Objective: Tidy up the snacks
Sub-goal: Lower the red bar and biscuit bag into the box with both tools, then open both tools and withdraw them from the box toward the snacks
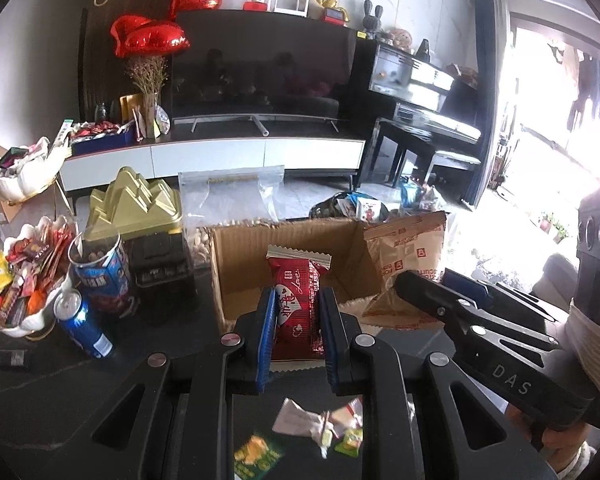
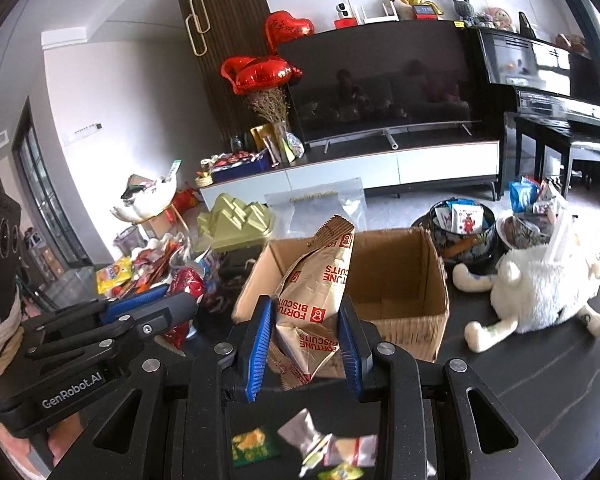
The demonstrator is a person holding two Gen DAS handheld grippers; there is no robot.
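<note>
My left gripper (image 1: 296,300) is shut on a red snack packet (image 1: 298,292) and holds it upright over the near edge of an open cardboard box (image 1: 256,248). My right gripper (image 2: 306,308) is shut on a tan Fortune Biscuits bag (image 2: 320,276) and holds it over the near left corner of the same box (image 2: 404,280). The right gripper also shows at the right of the left wrist view (image 1: 440,280), with its bag (image 1: 404,248) at the box's right side. The left gripper shows at the left of the right wrist view (image 2: 168,300). Several small loose snack packets (image 1: 320,428) lie on the dark table below the grippers.
Left of the box stand a blue can (image 1: 82,324), a blue tube of snacks (image 1: 100,268), a gold-lidded tin (image 1: 140,208) and a white bowl of sweets (image 1: 24,276). A clear zip bag (image 1: 232,196) stands behind. A white plush toy (image 2: 540,284) and snack bowls (image 2: 464,224) lie to the right.
</note>
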